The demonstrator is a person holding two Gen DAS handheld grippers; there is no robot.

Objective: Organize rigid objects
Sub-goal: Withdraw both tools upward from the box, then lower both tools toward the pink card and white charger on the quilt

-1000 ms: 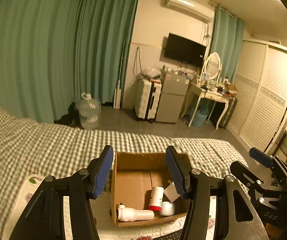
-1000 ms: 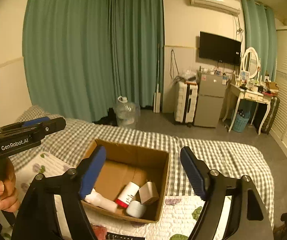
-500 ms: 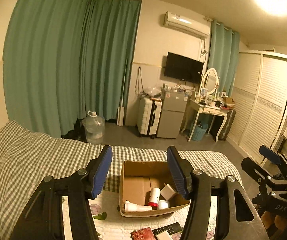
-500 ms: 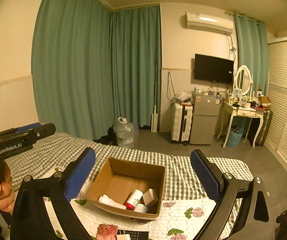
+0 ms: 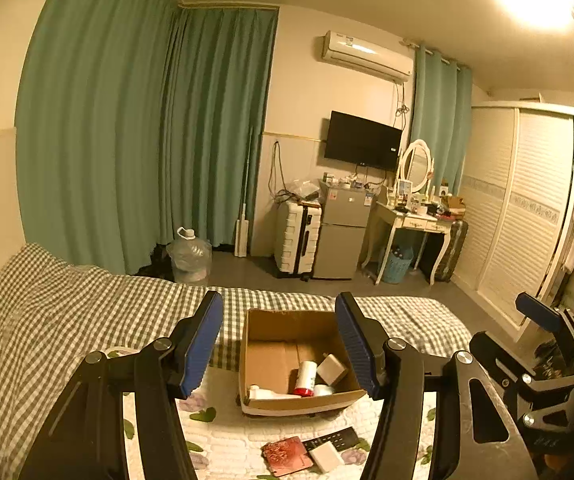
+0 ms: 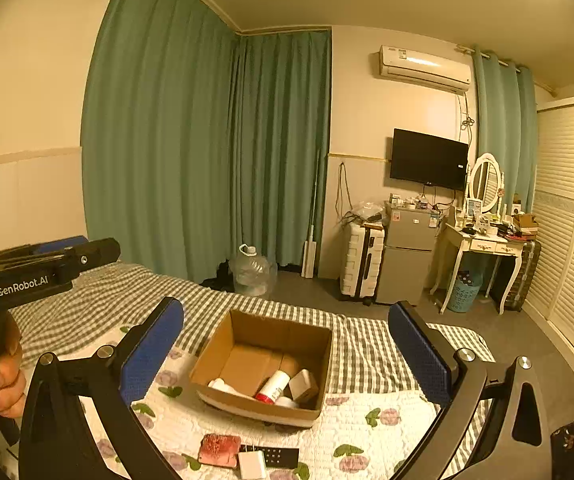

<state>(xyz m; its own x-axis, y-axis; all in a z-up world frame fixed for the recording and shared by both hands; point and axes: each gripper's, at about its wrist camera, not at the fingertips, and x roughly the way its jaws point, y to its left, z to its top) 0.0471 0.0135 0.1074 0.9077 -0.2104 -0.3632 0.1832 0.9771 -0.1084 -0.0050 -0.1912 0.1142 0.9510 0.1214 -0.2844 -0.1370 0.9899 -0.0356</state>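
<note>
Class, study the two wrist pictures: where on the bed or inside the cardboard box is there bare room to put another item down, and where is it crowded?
Free: the far half of the brown cardboard box floor, and the checked grey bedspread left of it. Crowded: the box's near corner, where the white red-capped bottle lies among other items, and the floral quilt by the red card and black remote control.

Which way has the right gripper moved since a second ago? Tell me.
Yes. The right gripper has pulled back and up from the cardboard box, which looks smaller; its jaws are opening, empty.

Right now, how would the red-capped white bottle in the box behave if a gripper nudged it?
The bottle looks round and lies tilted, so it would probably roll. It leans beside a small carton, which may shift too. It looks like rigid plastic.
</note>
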